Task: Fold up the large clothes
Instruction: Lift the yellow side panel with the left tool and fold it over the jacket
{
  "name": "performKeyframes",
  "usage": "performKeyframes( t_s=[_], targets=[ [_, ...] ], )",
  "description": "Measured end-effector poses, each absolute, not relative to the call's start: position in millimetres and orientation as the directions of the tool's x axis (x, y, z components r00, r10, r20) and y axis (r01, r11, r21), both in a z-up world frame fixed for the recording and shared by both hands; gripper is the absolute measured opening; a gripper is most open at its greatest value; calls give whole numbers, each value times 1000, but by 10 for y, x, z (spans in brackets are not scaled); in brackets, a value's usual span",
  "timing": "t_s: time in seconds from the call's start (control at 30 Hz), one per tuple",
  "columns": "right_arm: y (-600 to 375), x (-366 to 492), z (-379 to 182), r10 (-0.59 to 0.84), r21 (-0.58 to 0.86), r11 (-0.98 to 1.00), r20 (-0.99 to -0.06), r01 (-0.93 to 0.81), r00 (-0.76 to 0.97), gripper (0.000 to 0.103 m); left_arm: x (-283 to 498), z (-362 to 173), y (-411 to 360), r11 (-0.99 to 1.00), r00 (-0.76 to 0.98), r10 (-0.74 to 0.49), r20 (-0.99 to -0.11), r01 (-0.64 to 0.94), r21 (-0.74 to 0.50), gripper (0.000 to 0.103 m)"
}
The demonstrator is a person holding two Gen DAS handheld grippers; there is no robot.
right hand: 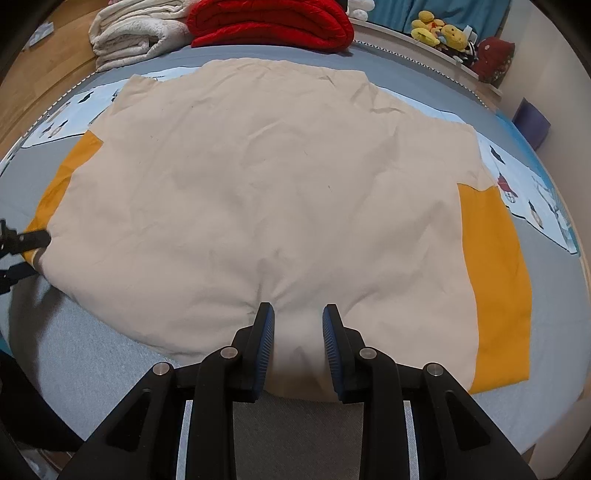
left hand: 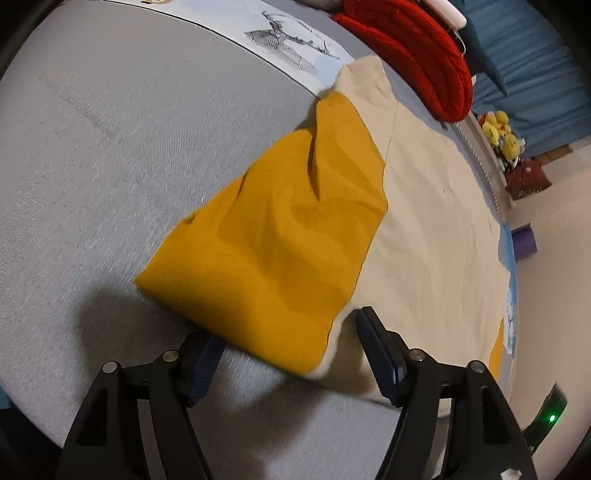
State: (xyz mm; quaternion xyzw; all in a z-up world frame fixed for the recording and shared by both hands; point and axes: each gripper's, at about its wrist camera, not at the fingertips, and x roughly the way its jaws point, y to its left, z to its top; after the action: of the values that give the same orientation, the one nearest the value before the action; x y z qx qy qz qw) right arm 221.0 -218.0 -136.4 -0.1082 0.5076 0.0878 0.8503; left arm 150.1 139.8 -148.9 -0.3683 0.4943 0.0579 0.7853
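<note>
A large cream garment with mustard-yellow sleeves lies spread flat on the grey bed. My right gripper is at the middle of its near edge, shut on a bunched fold of cream cloth that puckers toward the fingertips. The left yellow sleeve lies folded inward, part on the bed and part on the cream body. My left gripper stands open around that sleeve's near corner, the pads clear of the cloth. It also shows at the left edge of the right wrist view as the left gripper. The right sleeve lies flat.
A red quilt and a folded cream blanket are stacked at the bed's far end. Plush toys sit on a ledge behind. A purple box stands at the right. A printed sheet borders the bed.
</note>
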Motion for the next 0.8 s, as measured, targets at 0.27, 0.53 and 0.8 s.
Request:
performKeyframes(
  t_s=[0.27, 0.53, 0.8],
  targets=[
    [-2209, 2198, -1404, 40, -92, 961, -886, -259, 462, 29, 1628, -1548, 1526, 643, 594, -298, -747, -454, -617, 67],
    [-2236, 2199, -1430, 36, -84, 966, -891, -243, 452, 29, 1829, -1621, 1502, 596, 626, -342, -701, -433, -677, 37],
    [-2264, 2225, -1374, 36, -64, 978, -888, -200, 459, 29, 1911, -907, 1338, 745, 648, -293, -703, -306, -592, 9]
  ],
)
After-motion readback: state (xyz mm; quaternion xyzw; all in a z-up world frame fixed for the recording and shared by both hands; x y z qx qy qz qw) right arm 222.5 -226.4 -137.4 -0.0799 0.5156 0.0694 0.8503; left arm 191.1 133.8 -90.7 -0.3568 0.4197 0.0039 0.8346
